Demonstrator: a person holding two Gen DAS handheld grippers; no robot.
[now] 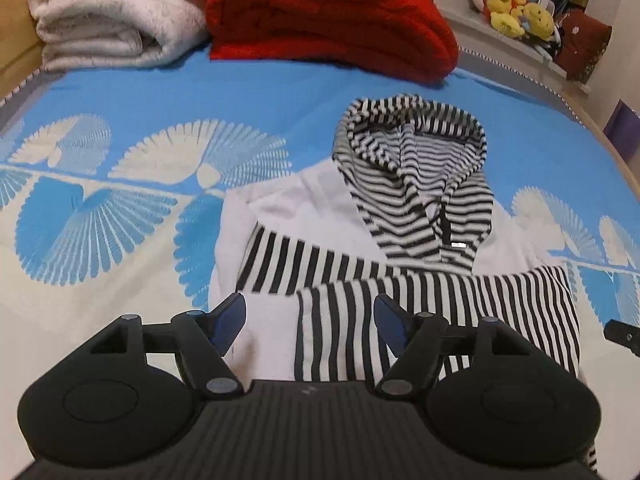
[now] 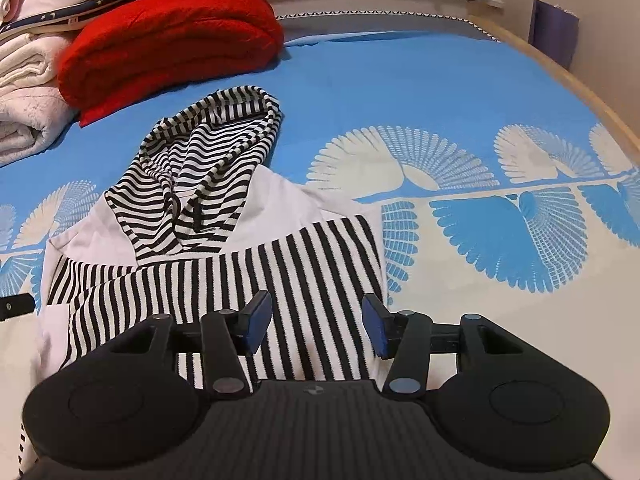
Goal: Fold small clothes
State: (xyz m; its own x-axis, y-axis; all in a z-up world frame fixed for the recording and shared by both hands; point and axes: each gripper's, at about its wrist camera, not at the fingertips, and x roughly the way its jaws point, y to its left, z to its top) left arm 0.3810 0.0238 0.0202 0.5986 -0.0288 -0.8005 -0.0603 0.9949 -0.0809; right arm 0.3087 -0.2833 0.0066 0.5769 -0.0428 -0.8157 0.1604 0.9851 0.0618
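Evidently both sleeves are already laid across the body of the hooded top [image 1: 360, 240], so the step in hand appears to be the lengthwise fold, hem toward hood. To do it well, each gripper should take the near edge at its own corner, catching the sleeve layer and the body layer together, and both should carry forward level with each other so the striped sleeves do not slide out of place. The left gripper [image 1: 310, 322] is released, its blue pads apart with nothing between them; it hangs above the garment's near-left part, over the crossing of the white body and the striped sleeve [image 1: 440, 304]. The right gripper [image 2: 318, 328] is likewise released and empty, poised over the striped sleeve near the garment's right edge. The top lies flat on the blue patterned bedspread [image 2: 440, 92], hood [image 2: 216, 136] pointing away toward the red blanket [image 2: 168, 36], well apart from it.
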